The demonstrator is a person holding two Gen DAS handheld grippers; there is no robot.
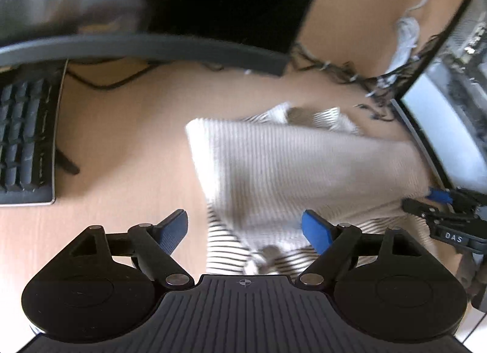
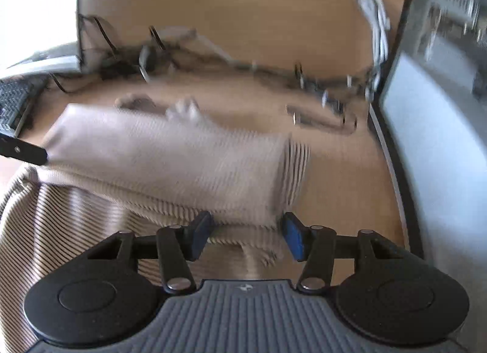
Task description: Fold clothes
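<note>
striped shirt (image 1: pixel 292 170) lies half folded, pale underside up, kinda blurry; left gripper (image 1: pixel 245 228) and right gripper (image 2: pixel 248 235) both spread wide, holding nothing.

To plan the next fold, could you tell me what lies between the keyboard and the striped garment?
Only bare wooden desk separates the keyboard from the striped garment, as the left wrist view shows.

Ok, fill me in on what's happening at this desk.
A person is folding a striped garment on a wooden desk, with a handheld gripper in each hand. One part of the cloth lies folded over the rest. The left gripper and the right gripper are both open above the near edge of the fabric, holding nothing. A keyboard sits to the left, with tangled cables behind. Both views are motion-blurred.
</note>
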